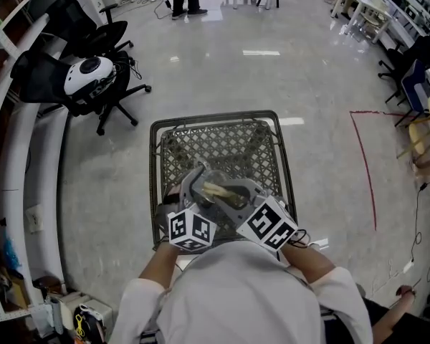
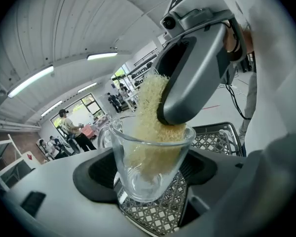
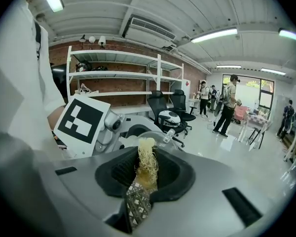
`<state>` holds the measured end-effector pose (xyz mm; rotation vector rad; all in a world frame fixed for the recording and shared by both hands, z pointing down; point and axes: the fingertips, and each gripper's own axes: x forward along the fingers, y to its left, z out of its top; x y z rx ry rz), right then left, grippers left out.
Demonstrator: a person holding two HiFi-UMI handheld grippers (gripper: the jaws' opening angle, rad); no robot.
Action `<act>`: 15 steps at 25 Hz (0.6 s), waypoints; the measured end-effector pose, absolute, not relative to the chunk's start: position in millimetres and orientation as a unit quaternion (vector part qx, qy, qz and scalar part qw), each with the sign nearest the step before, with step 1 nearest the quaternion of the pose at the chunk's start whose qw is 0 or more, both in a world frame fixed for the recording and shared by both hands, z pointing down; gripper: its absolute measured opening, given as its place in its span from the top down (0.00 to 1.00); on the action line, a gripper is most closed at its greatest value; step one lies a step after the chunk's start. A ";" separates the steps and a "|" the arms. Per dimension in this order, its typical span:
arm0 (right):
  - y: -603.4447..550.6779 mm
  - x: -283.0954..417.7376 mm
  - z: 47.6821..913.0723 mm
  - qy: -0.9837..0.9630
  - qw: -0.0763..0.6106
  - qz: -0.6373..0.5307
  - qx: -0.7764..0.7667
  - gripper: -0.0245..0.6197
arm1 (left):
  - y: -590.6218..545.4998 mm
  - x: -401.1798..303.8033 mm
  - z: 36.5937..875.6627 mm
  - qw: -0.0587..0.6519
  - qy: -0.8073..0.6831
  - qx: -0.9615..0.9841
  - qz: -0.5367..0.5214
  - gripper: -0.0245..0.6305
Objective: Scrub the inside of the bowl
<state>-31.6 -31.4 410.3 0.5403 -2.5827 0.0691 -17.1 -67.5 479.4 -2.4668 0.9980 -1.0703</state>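
Between the jaws of the left gripper (image 2: pixel 149 180) sits the bowl (image 2: pixel 153 152), a clear glass vessel held mouth up, with the 2 dark pads closed against opposite sides of its lower wall. Down into its mouth, from above that gripper, reaches the scrubber (image 2: pixel 149 110), a pale yellow wad of coarse fibres that lies against the inside wall and goes well down toward the bottom. The wad is pinched at its upper end by the right gripper (image 3: pixel 144 179), whose jaws are drawn tight on it with nothing but fibres between them; just past their tips the bowl's rim shows. Glass like this is, I judge, stiff, smooth and brittle, fairly weighty for its size, and apt to twist or slip in the pads when a sideways rub pushes on it. The low grip across the wall therefore seems the right hold, firm but not crushing. The scrubber looks light, soft and springy; it should squash and follow the curve, and a hold near 1 end leaves plenty free to work. Beneath both grippers stands a metal mesh basket (image 1: pixel 222 149), a hard landing for dropped glass.
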 end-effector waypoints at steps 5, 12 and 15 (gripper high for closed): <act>-42.1 -31.6 405.7 -0.945 0.244 0.014 0.217 0.83 | -63.4 -12.2 480.9 0.134 0.343 -0.854 -0.367 0.39; -54.1 -15.7 418.0 -0.935 0.252 0.026 0.249 0.83 | -62.5 -16.9 487.6 0.123 0.347 -0.854 -0.368 0.39; -43.6 -18.1 421.4 -0.940 0.236 0.051 0.241 0.83 | -64.1 -19.7 491.2 0.116 0.348 -0.855 -0.367 0.39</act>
